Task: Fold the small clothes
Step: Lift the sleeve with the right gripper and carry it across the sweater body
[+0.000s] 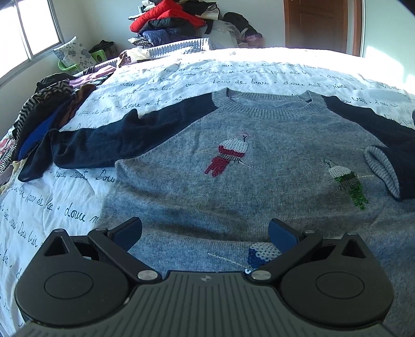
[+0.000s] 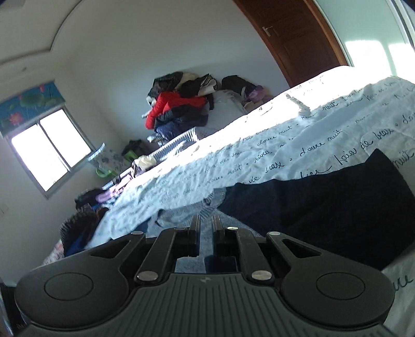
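A grey knit sweater (image 1: 233, 186) with navy sleeves and sequin birds lies face up on the white script-printed bed cover (image 1: 181, 75). Its left sleeve (image 1: 103, 142) stretches out sideways. The right sleeve is bent back onto the body, with its grey cuff (image 1: 381, 171) on the chest. My left gripper (image 1: 205, 223) hovers open over the sweater's lower front, with nothing between its fingers. In the right wrist view my right gripper (image 2: 205, 217) is shut to a thin slit, tilted, low over the grey knit (image 2: 179, 215) beside the navy sleeve (image 2: 324, 204). I see no cloth clearly pinched.
A heap of mixed clothes (image 1: 52, 109) lies along the bed's left edge. Another pile with a red jacket (image 1: 166, 18) sits at the far wall, near a wooden door (image 1: 319, 23). A window (image 1: 31, 31) is at the left.
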